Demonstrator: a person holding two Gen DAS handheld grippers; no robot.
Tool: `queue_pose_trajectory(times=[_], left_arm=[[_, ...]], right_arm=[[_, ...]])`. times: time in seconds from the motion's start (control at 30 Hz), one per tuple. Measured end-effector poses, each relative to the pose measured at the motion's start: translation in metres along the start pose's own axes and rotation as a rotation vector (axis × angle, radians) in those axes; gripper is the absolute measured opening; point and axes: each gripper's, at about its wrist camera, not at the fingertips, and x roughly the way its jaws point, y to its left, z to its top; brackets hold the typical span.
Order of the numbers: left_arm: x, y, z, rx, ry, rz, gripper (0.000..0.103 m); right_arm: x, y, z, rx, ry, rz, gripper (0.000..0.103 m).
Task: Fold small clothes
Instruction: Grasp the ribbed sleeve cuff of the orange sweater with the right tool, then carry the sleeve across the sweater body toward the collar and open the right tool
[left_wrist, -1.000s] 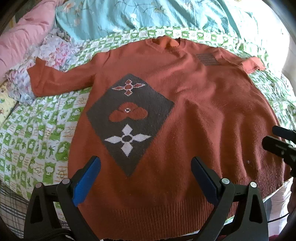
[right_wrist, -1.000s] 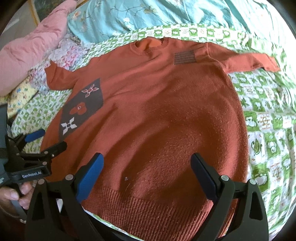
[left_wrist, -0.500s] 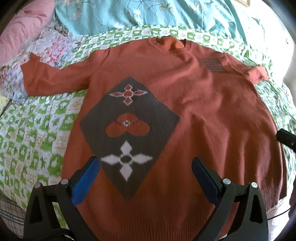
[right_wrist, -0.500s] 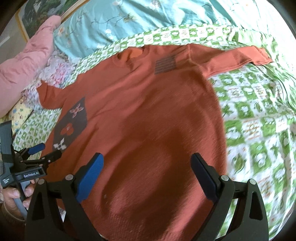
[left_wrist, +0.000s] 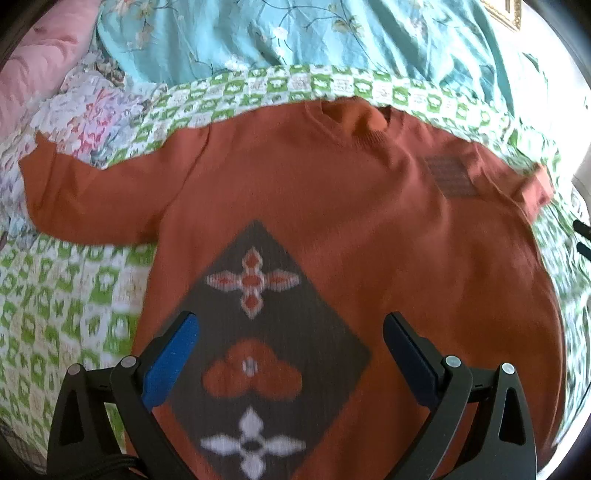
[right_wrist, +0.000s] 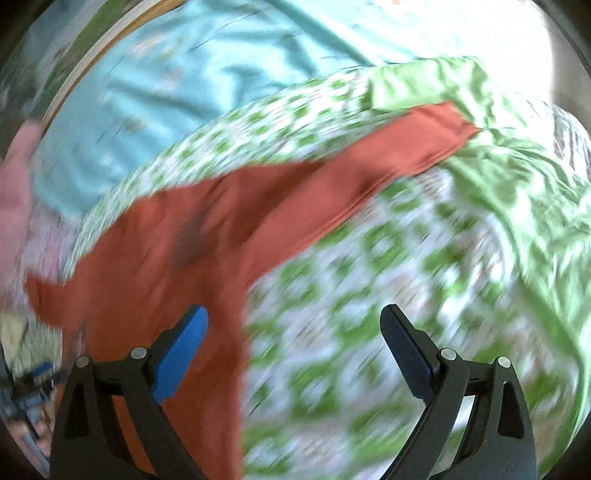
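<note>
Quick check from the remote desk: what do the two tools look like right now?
Both match. The left tool and right tool each have a black forked frame with silver rivets, one bright blue finger pad and one dark navy pad. A black cable trails below the left one.

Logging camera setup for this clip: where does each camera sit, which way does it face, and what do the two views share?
Left wrist: mounted on the left tongs, looking forward and down over the orange sweater, at its grey diamond patch; both open fingers show.
Right wrist: mounted on the right tongs, blurred, facing the sweater's right sleeve and the green checked quilt; both open fingers show, and the left tongs sit at the lower left edge.
Shared: sweater, quilt, turquoise floral blanket.
</note>
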Motion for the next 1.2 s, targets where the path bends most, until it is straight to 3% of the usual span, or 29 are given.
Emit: queue_pose_trajectory(times=[0.13,0.37,0.6,0.67,0.7,0.73,0.9,0.97,1.2], left_arm=[[0.012,0.000,0.022,-0.018,-0.007,-0.005,0.100],[0.044,-0.012,0.042,-0.007,0.023,0.007,0.100],[0.077,-0.021,0.052,-0.009,0.069,0.011,0.100],[0.084,-0.024,0.054,-0.001,0.078,0.013,0.100],[0.086,-0.026,0.055,0.006,0.081,0.012,0.100],[0.088,-0.028,0.056,0.011,0.082,0.010,0.100],[0.087,-0.028,0.062,0.008,0.067,-0.015,0.100],[0.083,-0.025,0.062,-0.004,0.060,-0.032,0.100],[0.060,-0.006,0.053,-0.023,0.041,-0.057,0.100]], right_arm=[[0.013,-0.059,0.052,0.121,-0.042,-0.039,0.071],[0.048,-0.151,0.118,0.335,-0.087,-0.129,0.063],[0.097,-0.193,0.151,0.406,-0.079,-0.200,0.050],[0.107,-0.206,0.155,0.443,-0.075,-0.171,0.033],[0.110,-0.209,0.156,0.448,-0.071,-0.165,0.017],[0.111,-0.210,0.157,0.448,-0.071,-0.160,0.008],[0.078,-0.167,0.162,0.343,-0.151,-0.065,0.006],[0.063,-0.136,0.162,0.292,-0.167,0.011,0.006],[0.049,0.020,0.131,0.104,-0.090,0.380,0.006]])
